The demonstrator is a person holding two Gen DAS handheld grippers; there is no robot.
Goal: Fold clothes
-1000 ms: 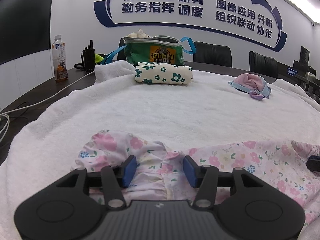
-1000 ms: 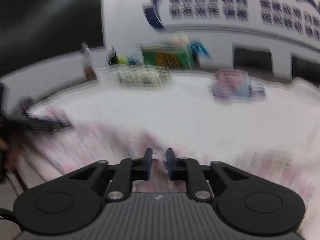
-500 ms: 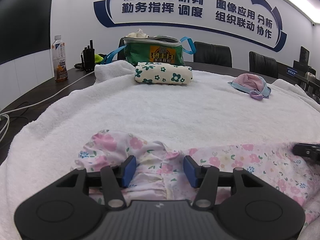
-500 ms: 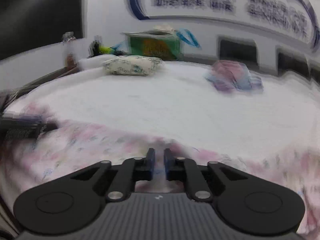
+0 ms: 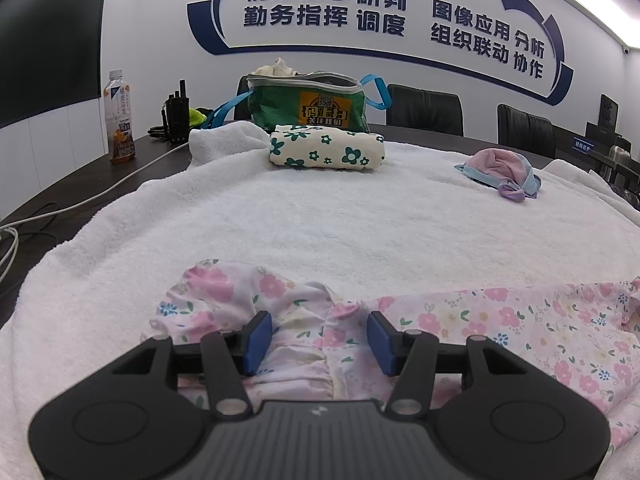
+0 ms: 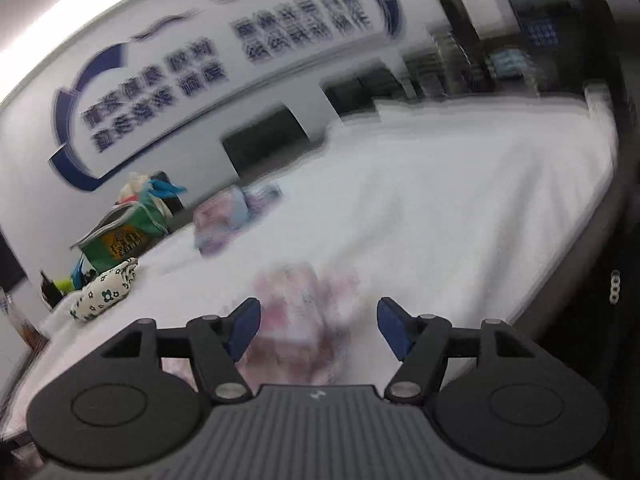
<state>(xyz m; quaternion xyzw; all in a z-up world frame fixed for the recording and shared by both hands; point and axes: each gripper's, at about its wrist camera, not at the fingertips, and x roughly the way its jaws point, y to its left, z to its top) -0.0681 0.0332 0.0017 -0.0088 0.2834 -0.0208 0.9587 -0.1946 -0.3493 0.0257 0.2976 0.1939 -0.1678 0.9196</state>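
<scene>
White terry towel [image 5: 320, 220] covers a dark conference table [image 5: 60, 196]; wall behind carries blue Chinese lettering [image 5: 324, 4], black office chairs [image 5: 426, 110] along the far edge.

Left wrist view:
- pink floral garment [image 5: 520, 328] lies spread on the towel's near edge, running from 6 o'clock out to 4 o'clock.
- left gripper [image 5: 319, 334] sits low over the garment's gathered left end, jaws about half apart. Bunched fabric lies between the blue pads [image 5: 258, 340]; can't tell whether they press on it.
- folded cream cloth with green flowers [image 5: 326, 152] at 12 o'clock, green bag [image 5: 308, 104] just behind it.
- small pink-and-blue piece [image 5: 500, 170] at 2 o'clock, well apart from the floral garment.
- drink bottle [image 5: 119, 120] upright at 10 o'clock on bare table, black radio [image 5: 178, 114] near it, white cable [image 5: 80, 204] trailing off the left side.

Right wrist view (motion-blurred, frame rolled so the table slopes):
- right gripper [image 6: 318, 326] jaws wide and opening. A blurred pink floral garment end [image 6: 304, 308] shows between the pads [image 6: 244, 326], clear of both.
- green bag [image 6: 120, 236] and folded flowered cloth [image 6: 106, 294] at 9 o'clock, pink-and-blue piece [image 6: 236, 210] at 11 o'clock.
</scene>
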